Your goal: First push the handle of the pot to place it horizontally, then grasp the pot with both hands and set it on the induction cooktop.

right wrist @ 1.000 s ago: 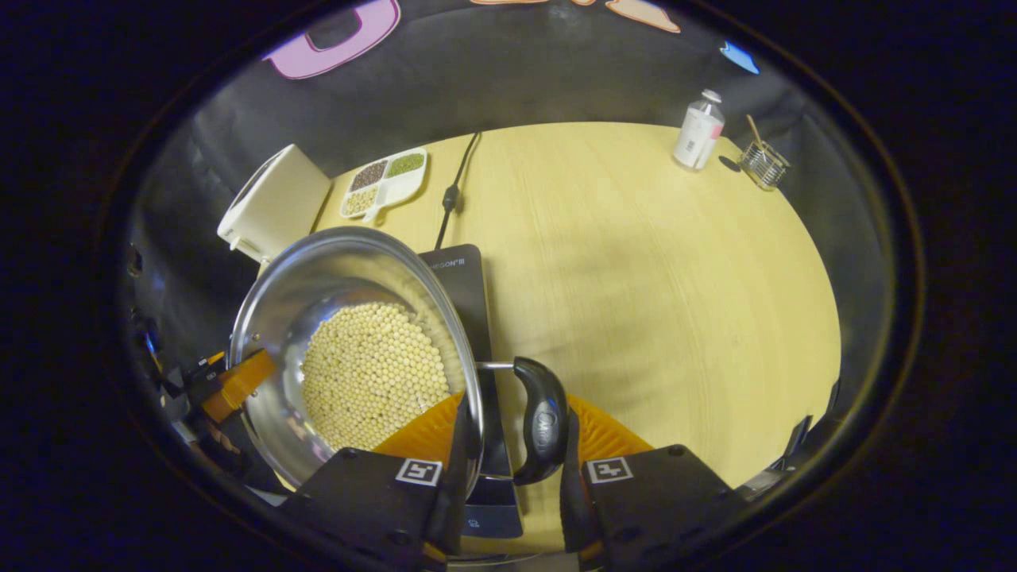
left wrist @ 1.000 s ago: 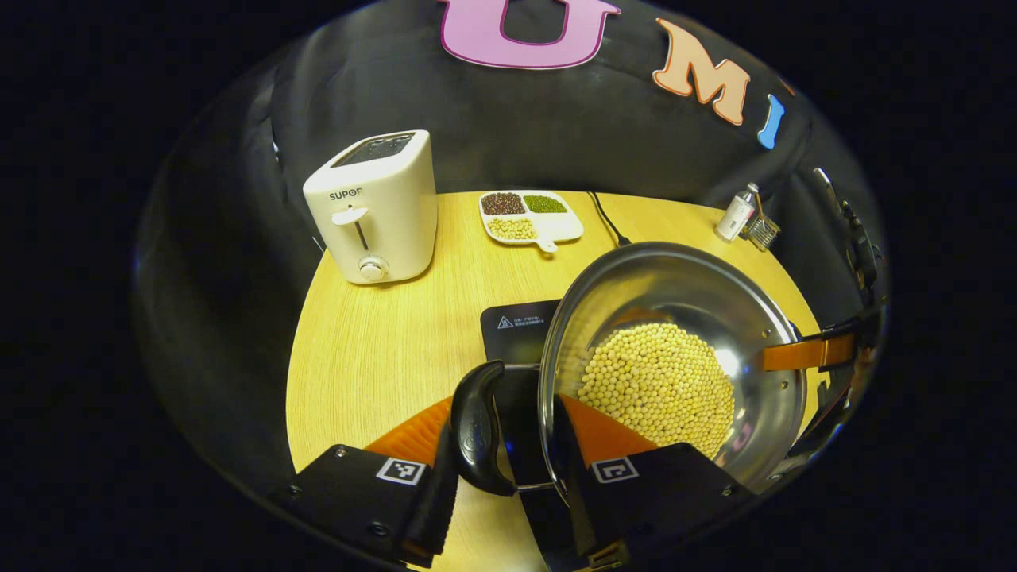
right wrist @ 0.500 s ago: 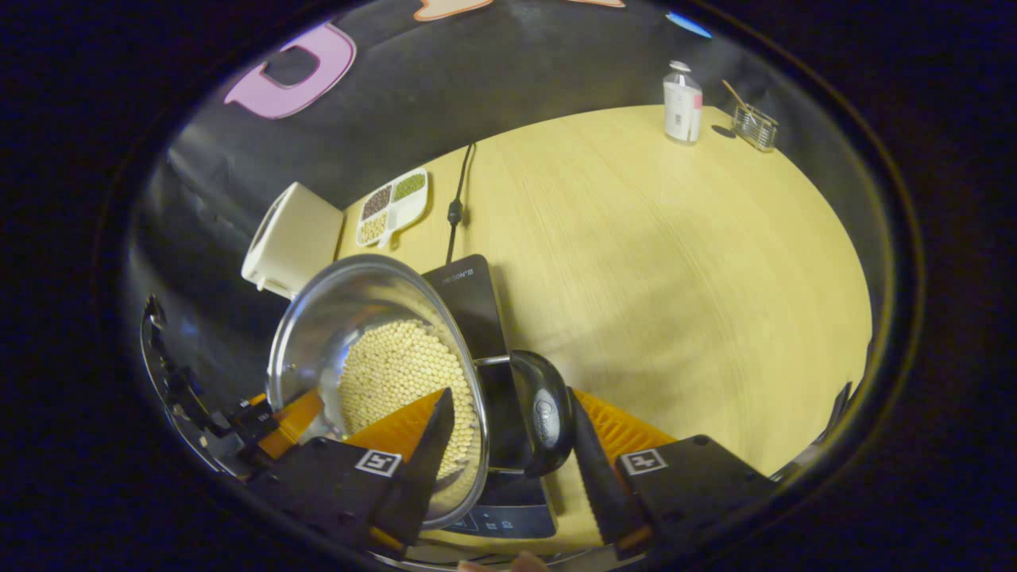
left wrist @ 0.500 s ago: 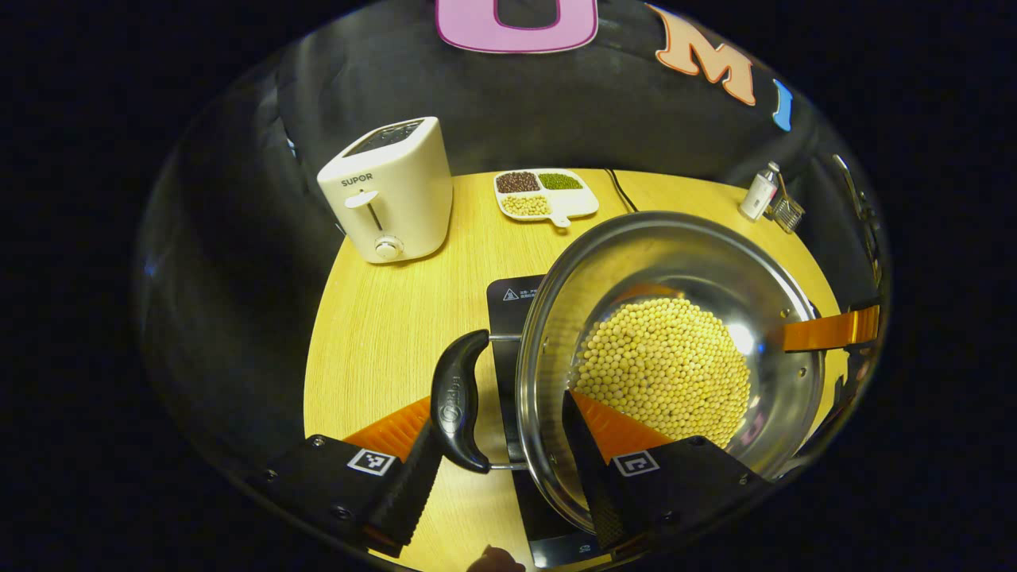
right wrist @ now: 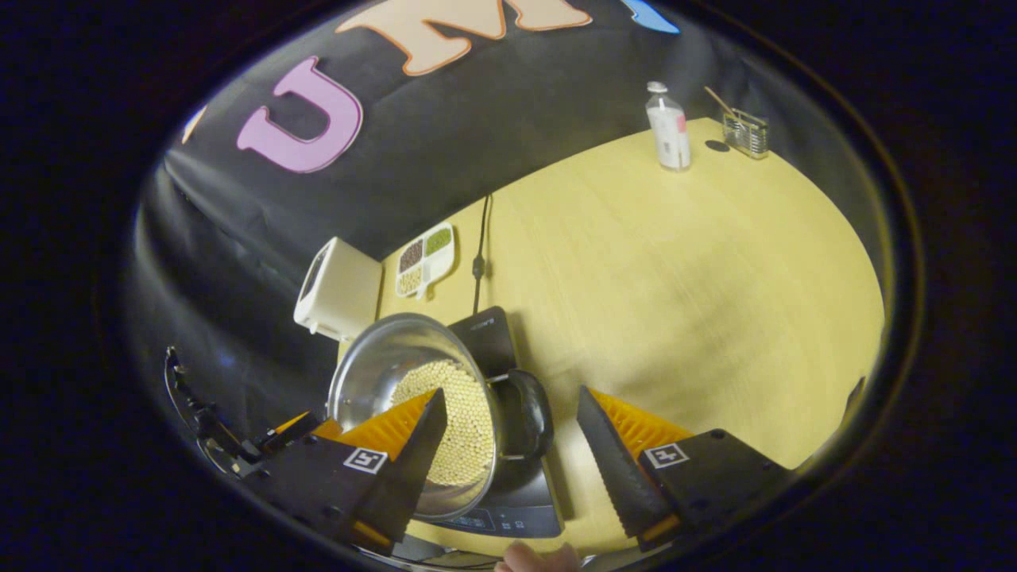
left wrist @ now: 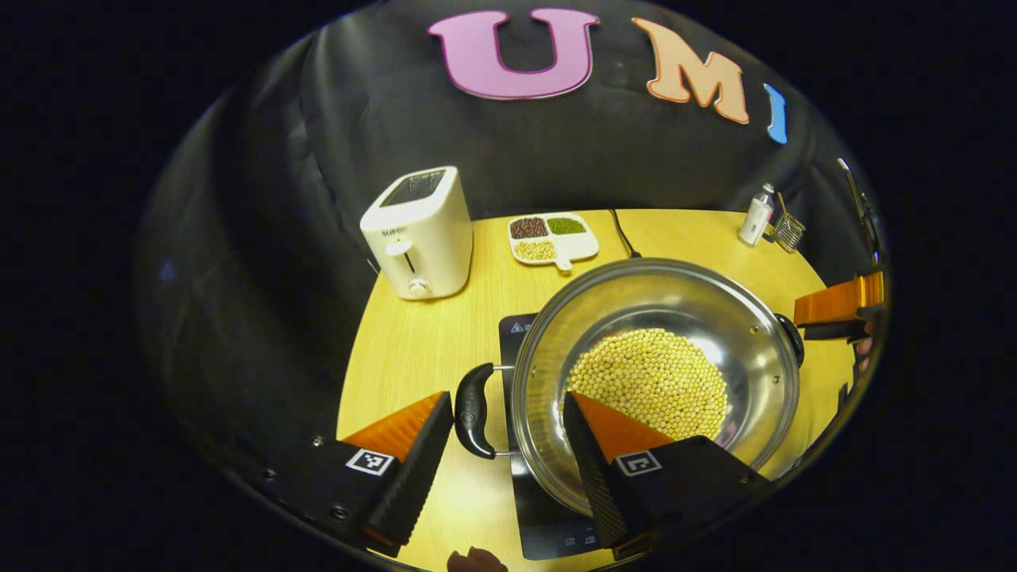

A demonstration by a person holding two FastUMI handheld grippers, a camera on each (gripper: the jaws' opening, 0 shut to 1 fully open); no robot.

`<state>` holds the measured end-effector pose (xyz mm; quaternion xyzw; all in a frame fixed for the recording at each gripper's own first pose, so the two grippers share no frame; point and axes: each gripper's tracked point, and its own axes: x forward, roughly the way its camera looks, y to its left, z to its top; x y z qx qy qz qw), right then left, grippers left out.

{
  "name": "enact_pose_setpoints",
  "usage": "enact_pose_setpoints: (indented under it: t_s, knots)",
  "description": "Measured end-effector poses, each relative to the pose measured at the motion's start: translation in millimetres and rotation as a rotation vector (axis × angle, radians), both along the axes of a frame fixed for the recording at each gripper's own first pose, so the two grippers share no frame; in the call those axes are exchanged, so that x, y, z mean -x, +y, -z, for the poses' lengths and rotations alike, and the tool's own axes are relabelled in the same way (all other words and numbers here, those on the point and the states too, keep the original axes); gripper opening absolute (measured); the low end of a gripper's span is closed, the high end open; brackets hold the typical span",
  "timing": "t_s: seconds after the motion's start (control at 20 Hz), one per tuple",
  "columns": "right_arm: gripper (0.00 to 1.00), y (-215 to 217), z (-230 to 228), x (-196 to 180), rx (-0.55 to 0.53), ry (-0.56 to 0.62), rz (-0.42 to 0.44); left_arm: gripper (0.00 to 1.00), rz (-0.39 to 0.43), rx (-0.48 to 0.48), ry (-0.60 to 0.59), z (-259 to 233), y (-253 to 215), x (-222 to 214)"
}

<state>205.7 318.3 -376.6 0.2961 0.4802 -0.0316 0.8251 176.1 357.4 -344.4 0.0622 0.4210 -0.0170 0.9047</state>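
- A pale wooden tabletop (right wrist: 675, 262) stands against a black cloth wall; that is the whole work space.
- The left claw (left wrist: 508, 469) is spread wide, its fingers either side of the pot's near handle (left wrist: 474, 411) without touching it. I judge this a release.
- The right claw (right wrist: 508, 453) is likewise apart, with the other handle (right wrist: 531, 413) lying in the gap, free of both fingers.
- The pot (left wrist: 659, 373), steel and holding a bed of yellow beans (left wrist: 647, 380), sits level on the black induction cooktop (left wrist: 548, 524), both handles sticking out sideways. The placing looks done.
- The cooktop's control strip stays uncovered at the near edge, so the pot seems well centred.
- Farther off stand a white toaster (left wrist: 419, 232), a divided dish of beans (left wrist: 551, 237), a power cord (right wrist: 479, 258), a small bottle (right wrist: 669, 127) and a wire holder (right wrist: 745, 133), all well clear of the pot.
- A fingertip shows at the bottom edge of each view, the person's hands on the tools.
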Motion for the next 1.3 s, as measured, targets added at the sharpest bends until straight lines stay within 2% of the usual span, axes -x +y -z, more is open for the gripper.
enact_pose_setpoints:
  t_s: [0.05, 0.1, 0.25, 0.3, 0.35, 0.4, 0.45, 0.5, 0.55, 0.6, 0.65, 0.7, 0.95, 1.05, 1.1, 1.15, 1.25, 1.3]
  knots:
    - [1.0, -5, -7, 1, -0.016, -0.017, 0.01, 0.84, 0.007, -0.02, -0.019, -8, -3, -3]
    - [0.94, -12, -14, -1, -0.032, -0.036, 0.019, 0.84, 0.009, -0.04, -0.032, -14, -7, -3]
    - [0.93, -40, -29, 5, -0.051, -0.073, 0.011, 0.9, -0.045, -0.115, -0.052, -32, -8, 3]
    - [1.0, -57, -32, 12, -0.035, -0.071, -0.002, 0.9, -0.086, -0.151, -0.053, -41, -7, 11]
    - [0.93, -70, -33, 17, -0.012, -0.077, -0.006, 0.9, -0.107, -0.155, -0.069, -50, -14, 14]
    - [0.92, -91, -36, 19, 0.027, -0.105, -0.008, 0.9, -0.108, -0.143, -0.101, -64, -33, 14]
    - [1.0, -105, -40, 23, 0.057, -0.126, -0.014, 0.9, -0.097, -0.144, -0.122, -73, -50, 16]
    - [1.0, -116, -42, 29, 0.072, -0.134, -0.028, 0.9, -0.088, -0.158, -0.13, -82, -62, 19]
    - [0.93, -126, -46, 36, 0.083, -0.147, -0.042, 0.9, -0.08, -0.168, -0.144, -92, -76, 20]
    - [0.93, -138, -50, 38, 0.094, -0.167, -0.05, 0.9, -0.077, -0.162, -0.161, -95, -95, 19]
    - [1.0, -151, -57, 39, 0.105, -0.193, -0.06, 0.9, -0.083, -0.141, -0.183, -105, -118, 22]
    - [0.93, -164, -64, 40, 0.118, -0.217, -0.071, 0.9, -0.093, -0.115, -0.199, -111, -138, 23]
    - [0.92, -214, -107, 49, 0.198, -0.349, -0.126, 0.89, -0.145, 0.009, -0.295, -148, -221, 39]
    - [0.93, -224, -133, 50, 0.224, -0.419, -0.128, 0.9, -0.116, 0.026, -0.332, -169, -243, 41]
    - [1.0, -232, -146, 48, 0.251, -0.459, -0.122, 0.91, -0.1, 0.023, -0.368, -183, -249, 35]
    - [0.92, -235, -153, 50, 0.264, -0.483, -0.11, 0.9, -0.085, 0.019, -0.404, -198, -254, 30]
    - [0.92, -238, -174, 54, 0.266, -0.524, -0.083, 0.94, -0.052, 0.016, -0.49, -231, -264, 23]
    - [0.92, -240, -186, 56, 0.281, -0.547, -0.076, 0.9, -0.038, 0.015, -0.541, -250, -267, 21]
